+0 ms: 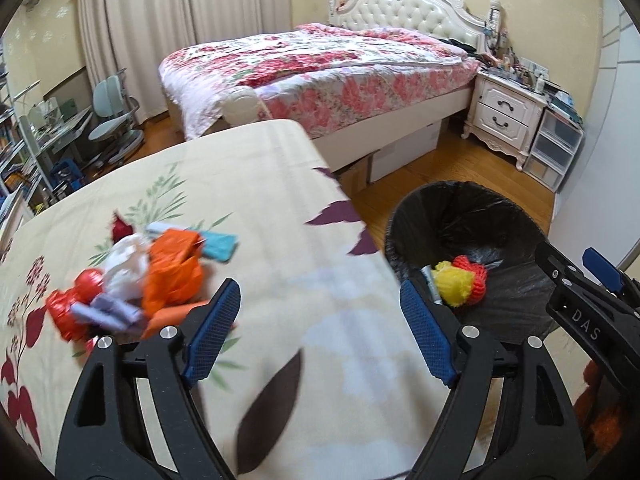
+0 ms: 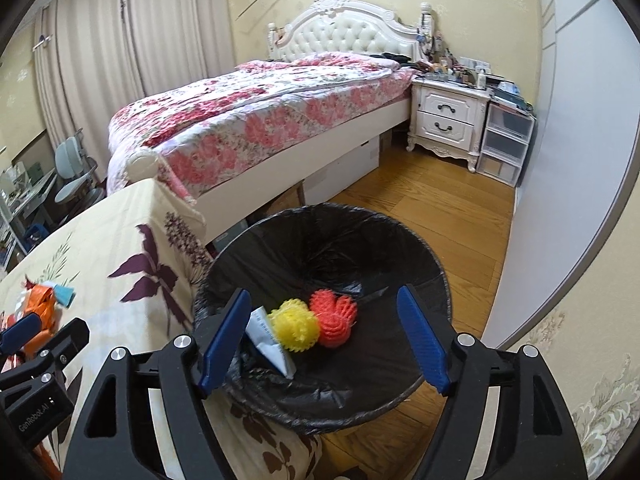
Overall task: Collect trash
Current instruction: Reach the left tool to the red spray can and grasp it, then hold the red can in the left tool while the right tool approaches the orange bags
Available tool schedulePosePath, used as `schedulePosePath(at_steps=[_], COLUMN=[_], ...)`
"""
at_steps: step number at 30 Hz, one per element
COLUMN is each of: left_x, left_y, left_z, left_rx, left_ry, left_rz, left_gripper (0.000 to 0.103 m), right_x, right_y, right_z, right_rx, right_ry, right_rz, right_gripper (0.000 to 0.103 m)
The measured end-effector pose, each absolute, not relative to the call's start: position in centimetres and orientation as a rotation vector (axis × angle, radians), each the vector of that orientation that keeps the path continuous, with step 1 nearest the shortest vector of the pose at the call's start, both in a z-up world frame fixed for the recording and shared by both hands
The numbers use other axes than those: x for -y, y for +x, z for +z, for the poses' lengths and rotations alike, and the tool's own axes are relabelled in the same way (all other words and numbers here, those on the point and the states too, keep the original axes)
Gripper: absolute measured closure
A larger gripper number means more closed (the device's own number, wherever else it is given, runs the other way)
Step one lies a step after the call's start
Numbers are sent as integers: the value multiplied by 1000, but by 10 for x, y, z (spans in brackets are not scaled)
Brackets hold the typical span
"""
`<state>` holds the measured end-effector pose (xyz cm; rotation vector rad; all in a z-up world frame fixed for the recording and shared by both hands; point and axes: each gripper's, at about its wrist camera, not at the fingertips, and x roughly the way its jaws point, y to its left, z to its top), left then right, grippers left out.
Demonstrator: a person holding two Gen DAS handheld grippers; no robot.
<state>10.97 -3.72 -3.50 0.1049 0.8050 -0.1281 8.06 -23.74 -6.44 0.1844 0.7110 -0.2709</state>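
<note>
Sitting in the black-lined trash bin (image 2: 320, 252), a yellow mesh ball (image 2: 295, 330), a red-orange mesh ball (image 2: 335, 316) and a crumpled white wrapper (image 2: 270, 340) are lying together at the bottom, the two balls touching. In your right wrist view your right gripper (image 2: 324, 336) is hovering over the bin with its jaws standing wide apart and nothing between them; the dropped pieces are showing through the gap. The rest of the trash pile (image 1: 132, 280) is waiting at about nine o'clock in your left wrist view: orange, red, white, lilac and teal scraps heaped on the floral tabletop (image 1: 280, 200). Your left gripper (image 1: 320, 324) is hanging over that cloth, just right of the pile, its jaws also spread open and empty. The bin is standing just beside the tabletop's edge, at three o'clock from your left jaws. Beyond, at twelve o'clock, a bed (image 1: 320, 64) with a pink flowered quilt and a white nightstand (image 1: 504, 112) are filling the background.
</note>
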Motion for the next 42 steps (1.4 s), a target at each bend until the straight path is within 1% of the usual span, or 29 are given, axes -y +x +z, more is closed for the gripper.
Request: schedulePosePath(at_steps=[19, 22, 23, 29, 31, 32, 33, 34, 35, 42], left_x=[-98, -110, -112, -121, -119, -118, -117, -117, -116, -126], left_y=[67, 69, 69, 79, 79, 78, 77, 76, 77, 62], left_z=[-40, -47, -49, -61, -60, -60, -60, -60, -60, -59], left_rx=[-837, -855, -860, -915, -905, -900, -895, -892, -891, -886], left_ry=[-33, -34, -34, -68, -56, -48, -38, -34, -34, -58], left_rz=[148, 166, 168, 136, 125, 117, 109, 99, 94, 81], left_gripper=[23, 25, 27, 44, 54, 63, 71, 74, 79, 80], right_x=[143, 132, 128, 109, 103, 100, 97, 94, 91, 66], right_y=[71, 71, 71, 70, 71, 71, 71, 71, 70, 72], right_z=[-64, -67, -68, -71, -72, -72, -72, -72, -72, -69], right_rx=[-742, -752, -755, -770, -773, -774, -775, -776, -777, -788], right_ry=[101, 88, 84, 66, 57, 55, 52, 52, 54, 49], right_rz=[-34, -8, 0, 47, 60, 67, 76, 84, 95, 180], right_gripper=[30, 30, 30, 30, 30, 30, 30, 30, 30, 30])
